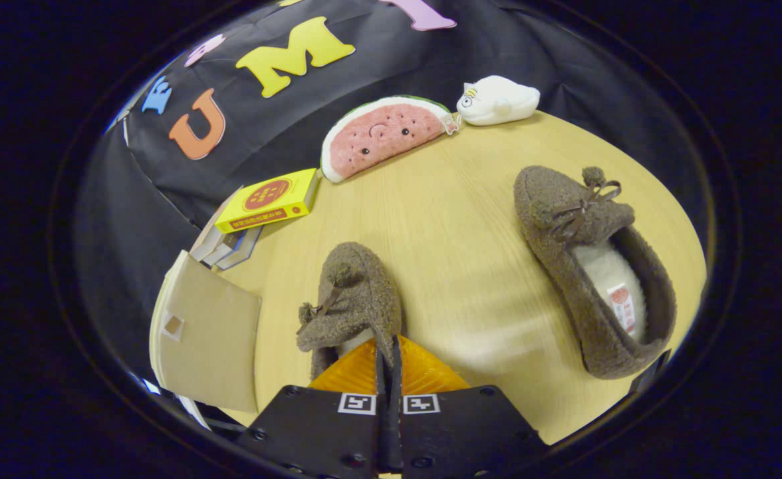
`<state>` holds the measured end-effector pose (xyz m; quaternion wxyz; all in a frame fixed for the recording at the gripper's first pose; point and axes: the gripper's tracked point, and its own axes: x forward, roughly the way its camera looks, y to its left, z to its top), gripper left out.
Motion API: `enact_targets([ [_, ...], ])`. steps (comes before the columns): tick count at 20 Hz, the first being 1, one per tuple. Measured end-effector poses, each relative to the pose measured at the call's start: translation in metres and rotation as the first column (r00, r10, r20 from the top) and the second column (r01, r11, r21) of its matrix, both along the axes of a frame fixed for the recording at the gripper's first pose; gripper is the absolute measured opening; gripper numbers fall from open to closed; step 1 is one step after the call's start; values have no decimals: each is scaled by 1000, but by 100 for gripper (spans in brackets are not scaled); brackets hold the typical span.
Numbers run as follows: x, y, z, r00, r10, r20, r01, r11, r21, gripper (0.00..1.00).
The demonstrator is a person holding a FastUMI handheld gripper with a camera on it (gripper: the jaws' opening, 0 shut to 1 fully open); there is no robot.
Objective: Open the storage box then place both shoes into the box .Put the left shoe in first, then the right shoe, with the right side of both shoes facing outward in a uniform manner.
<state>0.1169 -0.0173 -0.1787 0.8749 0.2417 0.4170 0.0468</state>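
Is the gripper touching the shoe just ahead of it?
Touching: the gripper view shows the gripper shut on the heel edge of the near shoe.

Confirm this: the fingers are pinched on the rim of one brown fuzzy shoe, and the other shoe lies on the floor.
Wrong on one point. In the gripper view the fingers do pinch the rim of one brown shoe, but the other shoe lies on the wooden table, not the floor.

Hand-held gripper [389, 359] fingers pinched on brown shoe's [354, 299] collar.
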Motion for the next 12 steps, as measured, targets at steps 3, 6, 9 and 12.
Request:
enact_targets([
  [3,-4,14,17,1000,-8,28,8,1000,-2,0],
  [6,-8,35,41,998,-13,60,12,1000,3,0],
  [9,-8,64,80,995,-13,100,10,999,39,0],
  [12,-9,95,128,986,-3,167,-4,999,43,0],
])
